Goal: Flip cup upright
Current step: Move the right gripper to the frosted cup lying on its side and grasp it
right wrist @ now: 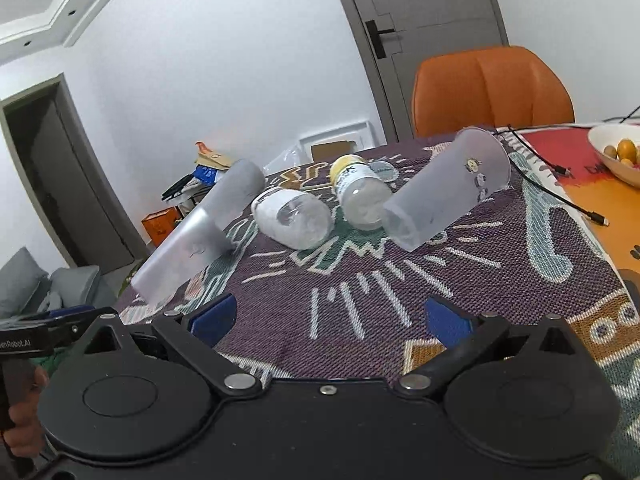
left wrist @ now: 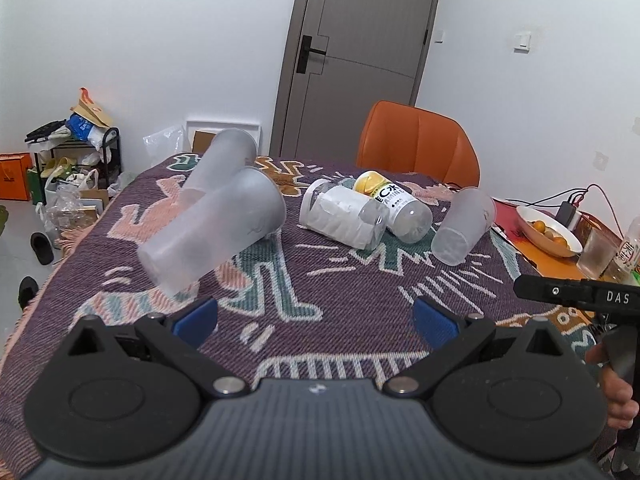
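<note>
Three frosted translucent plastic cups lie on their sides on the purple patterned woven tablecloth (left wrist: 340, 280). Relative to the yellow-capped clear plastic bottle (left wrist: 394, 206), the lone cup (right wrist: 446, 188) lies just right, base toward the spread, empty right gripper (right wrist: 332, 318). The crossed pair (left wrist: 216, 220) lies left, nearer the equally spread left gripper (left wrist: 316, 318); which cup is meant is unclear.

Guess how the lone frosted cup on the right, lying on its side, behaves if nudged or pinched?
The frosted cup lies on its side on the woven cloth, so it likely rolls, curving because it tapers. Thin translucent walls and nothing visible inside suggest it's light and may flex under a pinch. Its smooth plastic could slip; both the left gripper and right gripper sit open, short of it.
</note>
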A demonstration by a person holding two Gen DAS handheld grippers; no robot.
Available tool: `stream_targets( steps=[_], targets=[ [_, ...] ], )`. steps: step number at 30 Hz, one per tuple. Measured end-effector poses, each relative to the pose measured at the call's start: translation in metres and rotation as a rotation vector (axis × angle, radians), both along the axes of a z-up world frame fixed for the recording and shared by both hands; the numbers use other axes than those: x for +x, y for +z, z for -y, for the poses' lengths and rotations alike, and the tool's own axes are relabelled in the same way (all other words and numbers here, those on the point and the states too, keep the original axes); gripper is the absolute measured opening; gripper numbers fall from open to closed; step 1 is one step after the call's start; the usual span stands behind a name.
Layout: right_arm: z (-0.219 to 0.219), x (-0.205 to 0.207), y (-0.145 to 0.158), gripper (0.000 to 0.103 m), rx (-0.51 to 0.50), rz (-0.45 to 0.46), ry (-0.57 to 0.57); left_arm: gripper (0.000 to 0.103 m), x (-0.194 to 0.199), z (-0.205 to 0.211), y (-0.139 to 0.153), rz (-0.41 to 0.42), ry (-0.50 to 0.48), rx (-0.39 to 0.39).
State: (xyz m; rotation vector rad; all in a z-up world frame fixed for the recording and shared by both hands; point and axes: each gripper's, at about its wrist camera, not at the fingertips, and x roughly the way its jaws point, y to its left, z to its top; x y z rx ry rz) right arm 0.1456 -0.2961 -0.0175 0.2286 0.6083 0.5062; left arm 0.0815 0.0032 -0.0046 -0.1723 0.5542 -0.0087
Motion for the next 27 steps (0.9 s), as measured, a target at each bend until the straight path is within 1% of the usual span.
stream_targets(
  steps=[3,7,11,15,21,27],
  targets=[
    [0.005,0.016,-0.004,0.103,0.021,-0.026,-0.025,0.103,0.014,0.002,-0.002,-0.01,0.005,-0.007],
    [0.013,0.039,-0.008,0.103,0.089,-0.076,-0.054,0.103,0.035,0.004,-0.006,-0.021,0.0,-0.007],
    [0.016,0.062,-0.012,0.103,0.139,-0.113,-0.093,0.103,0.058,0.003,-0.008,-0.034,0.002,-0.028],
    [0.017,0.086,-0.016,0.103,0.185,-0.148,-0.119,0.103,0.077,0.006,-0.01,-0.043,-0.004,-0.026],
    [0.022,0.117,-0.025,0.103,0.229,-0.197,-0.172,0.103,0.105,0.007,-0.013,-0.068,0.007,-0.036],
    [0.024,0.142,-0.03,0.103,0.219,-0.221,-0.23,0.103,0.134,0.004,-0.017,-0.097,0.038,-0.033]
  ],
)
